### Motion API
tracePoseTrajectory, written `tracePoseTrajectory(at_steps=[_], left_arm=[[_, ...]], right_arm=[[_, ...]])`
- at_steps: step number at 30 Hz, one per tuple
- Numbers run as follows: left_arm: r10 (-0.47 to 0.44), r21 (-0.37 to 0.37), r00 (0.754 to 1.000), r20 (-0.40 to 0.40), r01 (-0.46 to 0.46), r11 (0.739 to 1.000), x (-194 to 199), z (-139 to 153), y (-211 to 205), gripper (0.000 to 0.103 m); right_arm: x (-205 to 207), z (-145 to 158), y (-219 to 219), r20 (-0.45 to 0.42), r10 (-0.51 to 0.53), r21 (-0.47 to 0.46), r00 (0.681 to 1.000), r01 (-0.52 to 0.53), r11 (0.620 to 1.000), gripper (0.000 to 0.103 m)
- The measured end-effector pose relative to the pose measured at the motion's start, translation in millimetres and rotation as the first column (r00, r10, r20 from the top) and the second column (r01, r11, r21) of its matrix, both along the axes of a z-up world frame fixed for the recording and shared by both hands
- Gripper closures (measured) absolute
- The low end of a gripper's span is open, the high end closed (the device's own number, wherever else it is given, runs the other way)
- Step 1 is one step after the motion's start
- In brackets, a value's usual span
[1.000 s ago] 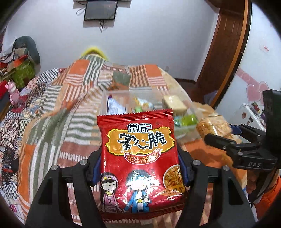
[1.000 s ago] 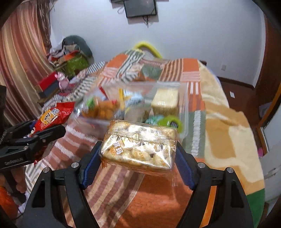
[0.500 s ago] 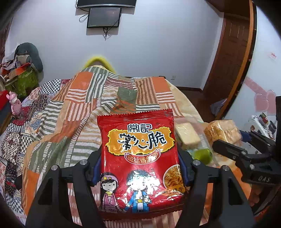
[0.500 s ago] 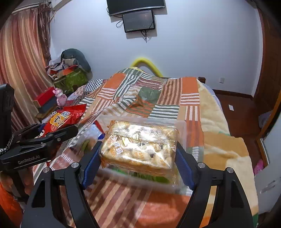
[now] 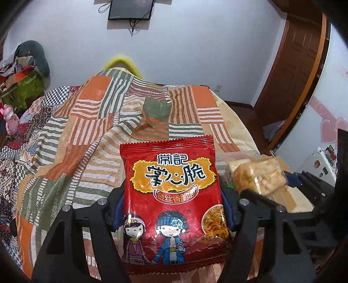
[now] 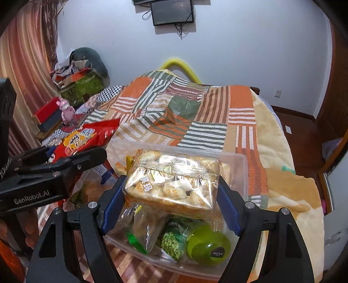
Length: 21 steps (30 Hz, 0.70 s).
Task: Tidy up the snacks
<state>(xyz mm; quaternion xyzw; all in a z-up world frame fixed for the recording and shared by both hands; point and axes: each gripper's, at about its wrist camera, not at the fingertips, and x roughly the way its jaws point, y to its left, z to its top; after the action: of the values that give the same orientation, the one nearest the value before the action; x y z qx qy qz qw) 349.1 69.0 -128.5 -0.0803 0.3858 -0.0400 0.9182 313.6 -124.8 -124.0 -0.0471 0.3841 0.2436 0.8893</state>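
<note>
A wide bed covered by one patchwork quilt of orange, green and cream stripes (image 6: 217, 122) fills the room, and on it sits one clear rectangular plastic bin (image 6: 241, 165), near the foot of the bed. The right gripper (image 6: 171, 209) hangs over that bin, its two blue-padded jaws pinching one clear cellophane pack of pale golden biscuits (image 6: 174, 185) by its short ends, the pack lying level across the gap and above the bin's contents. To its left the left gripper (image 5: 173, 206) holds one glossy red snack bag printed with two cartoon children (image 5: 171, 196) upright between its blue pads; its jaws are opening slightly, yet the pads are on the bag's side edges. That bag floats above the quilt, just left of the bin. Inside the bin I count one round lime-green plastic container with a dark label (image 6: 208, 245), one green packet showing peas (image 6: 171, 243), and one clear packet with a green clip (image 6: 141, 230); more wrappers sit behind the biscuit pack, too hidden to count. One dark screen (image 6: 171, 12) hangs on the white wall.
</note>
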Motion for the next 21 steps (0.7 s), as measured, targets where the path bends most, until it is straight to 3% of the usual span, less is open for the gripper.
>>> tracePoseTrajectory(at_steps=[7, 10, 16, 21], left_arm=[[0.001, 0.004, 1.0, 0.021, -0.001, 1.0, -11, 12, -2, 0.02], [0.0, -0.006, 0.999, 0.049, 0.0, 1.0, -24, 26, -1, 0.02], [0.008, 0.011, 0.989, 0.148, -0.009, 1.0, -71, 66, -4, 0.02], [0.015, 0.048, 0.966, 0.258, -0.029, 0.998, -125, 103, -9, 0.02]], right_arm=[[-16, 18, -9, 0.047, 0.004, 0.008, 0.999, -0.004, 1.0, 0.024], [-27, 30, -17, 0.077, 0.002, 0.016, 0.997, -0.003, 1.0, 0.023], [-60, 67, -36, 0.148, -0.012, 0.062, 0.989, 0.003, 0.998, 0.023], [-95, 102, -50, 0.222, -0.025, 0.111, 0.975, 0.0, 0.994, 0.024]])
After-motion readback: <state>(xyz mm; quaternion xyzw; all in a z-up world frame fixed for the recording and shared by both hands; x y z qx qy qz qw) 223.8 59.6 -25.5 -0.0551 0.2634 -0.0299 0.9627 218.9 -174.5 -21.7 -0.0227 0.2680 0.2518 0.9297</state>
